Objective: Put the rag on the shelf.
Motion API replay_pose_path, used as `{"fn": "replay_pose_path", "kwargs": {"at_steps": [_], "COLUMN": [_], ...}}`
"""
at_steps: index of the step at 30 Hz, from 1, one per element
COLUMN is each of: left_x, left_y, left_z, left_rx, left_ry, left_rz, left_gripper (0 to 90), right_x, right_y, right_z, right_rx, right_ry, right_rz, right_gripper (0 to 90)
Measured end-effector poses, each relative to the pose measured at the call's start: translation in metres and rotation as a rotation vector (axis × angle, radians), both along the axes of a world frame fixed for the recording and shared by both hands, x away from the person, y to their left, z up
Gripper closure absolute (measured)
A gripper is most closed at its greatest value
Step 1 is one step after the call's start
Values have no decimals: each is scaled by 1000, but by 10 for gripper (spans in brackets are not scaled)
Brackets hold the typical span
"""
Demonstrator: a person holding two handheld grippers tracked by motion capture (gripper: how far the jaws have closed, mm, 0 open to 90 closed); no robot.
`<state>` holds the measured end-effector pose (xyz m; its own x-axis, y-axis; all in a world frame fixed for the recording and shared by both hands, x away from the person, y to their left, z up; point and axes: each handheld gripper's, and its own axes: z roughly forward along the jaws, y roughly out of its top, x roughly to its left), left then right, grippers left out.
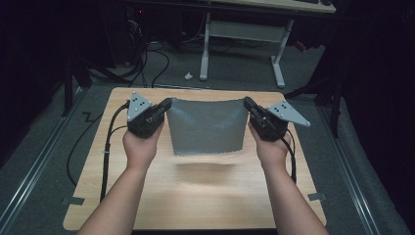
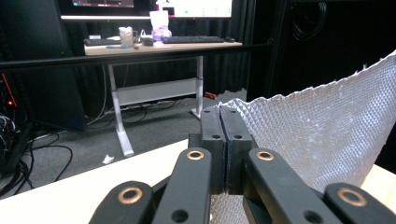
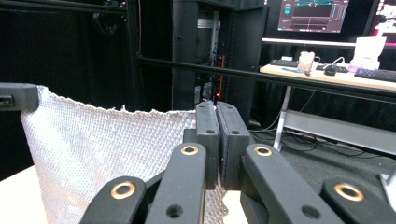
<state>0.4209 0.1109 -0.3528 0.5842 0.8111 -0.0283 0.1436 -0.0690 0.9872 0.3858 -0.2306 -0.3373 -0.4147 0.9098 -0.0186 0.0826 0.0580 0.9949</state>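
Both tongs, left gripper (image 1: 166,104) and right gripper (image 1: 248,103), are clamped on the grey cloth (image 1: 205,126) hanging between them, seemingly mid-spread; lowering it flat looks next

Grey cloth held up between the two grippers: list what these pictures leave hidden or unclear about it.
- Lower edge of the grey cloth: motion-blurred in the high view.
- Pinched corners: covered by the shut jaws of the left gripper and right gripper.
- Bottom of the cloth: cut off by the frame edge in both gripper views.
- Table behind the cloth: screened by it in the high view.
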Motion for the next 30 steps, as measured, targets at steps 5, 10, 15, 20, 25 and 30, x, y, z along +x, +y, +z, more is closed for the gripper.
{"fn": "replay_pose_path", "kwargs": {"at_steps": [5, 10, 15, 20, 25, 30], "left_x": [18, 38, 56, 68, 79, 82], "left_y": [-3, -9, -13, -15, -17, -17], "left_z": [0, 0, 1, -2, -15, -32], "left_rx": [12, 69, 75, 91, 140, 154], "left_ry": [11, 71, 130, 173, 222, 267], "left_rz": [14, 9, 15, 24, 4, -24], "left_gripper": [893, 894, 893, 894, 893, 893], "right_x": [23, 48, 64, 80, 93, 97], "right_y": [1, 0, 0, -1, -1, -3], "right_z": [1, -3, -9, -21, -35, -45], "right_rx": [-12, -55, -103, -158, -184, -197], "right_ry": [9, 50, 83, 113, 158, 189], "right_rz": [-17, -37, -49, -41, -47, -36], "right_gripper": [893, 894, 895, 894, 894, 894]}}
